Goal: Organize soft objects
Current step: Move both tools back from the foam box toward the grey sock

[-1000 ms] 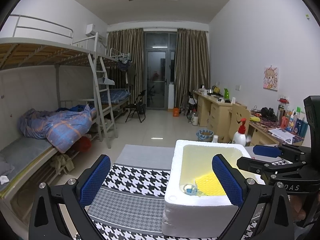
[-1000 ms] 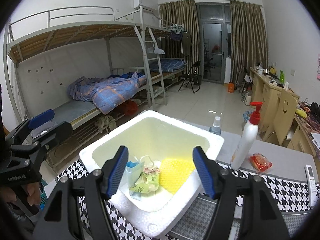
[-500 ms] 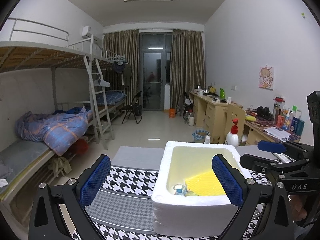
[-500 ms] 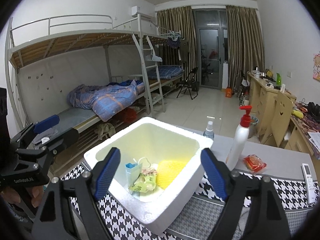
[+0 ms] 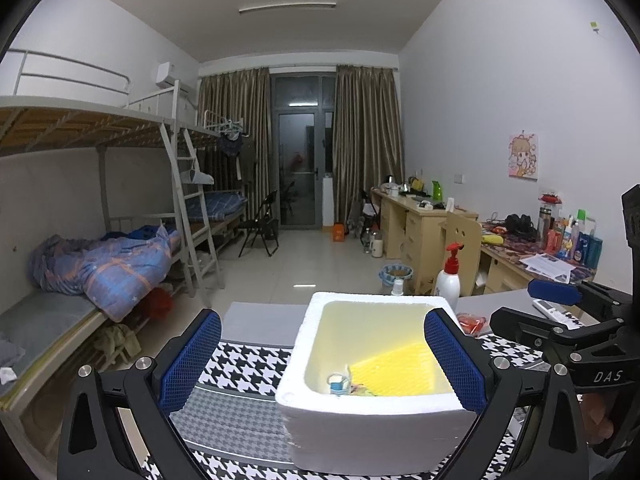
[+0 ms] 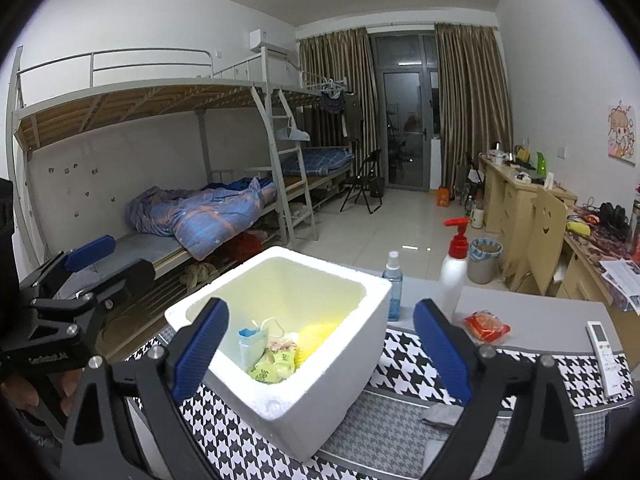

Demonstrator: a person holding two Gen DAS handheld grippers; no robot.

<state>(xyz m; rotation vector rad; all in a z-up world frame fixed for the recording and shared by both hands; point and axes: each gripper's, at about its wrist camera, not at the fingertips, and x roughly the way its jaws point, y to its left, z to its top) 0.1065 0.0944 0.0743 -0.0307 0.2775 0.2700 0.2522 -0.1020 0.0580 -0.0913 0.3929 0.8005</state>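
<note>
- Foam box (image 6: 280, 344) sits on the houndstooth mat (image 6: 420, 364) right before me, open at the top. Inside lie the soft things: a yellow sponge (image 6: 316, 336), green-and-pink packets (image 6: 276, 360) and a blue-edged pouch (image 6: 250, 340).
- My right gripper (image 6: 320, 344) has its jaws spreading, nothing pressed between the pads; the box only shows through the gap.
- My left gripper (image 5: 320, 356) hangs released and empty, jaws wide, in front of the box's near wall.
- Risk 1: both of my tools hover close together at the same box. If I reach in with the 2 at once, I judge the frames could knock each other.
- Risk 2: the box looks light. A finger catching its rim could tip it or slide it on the mat and spill the contents.
- Risk 3: a red snack packet (image 6: 486, 326) still lies outside, on the grey table (image 6: 540, 316) beyond the mat. Pinching it hard may crush it.
- Near that packet stand a white pump bottle (image 6: 454, 276) and a small spray bottle (image 6: 393, 284), both upright and easy to topple with a careless sweep.
- A white remote (image 6: 602, 346) lies farther right, and a grey cloth (image 6: 440, 416) rests on the mat near my right finger; neither blocks the box.
</note>
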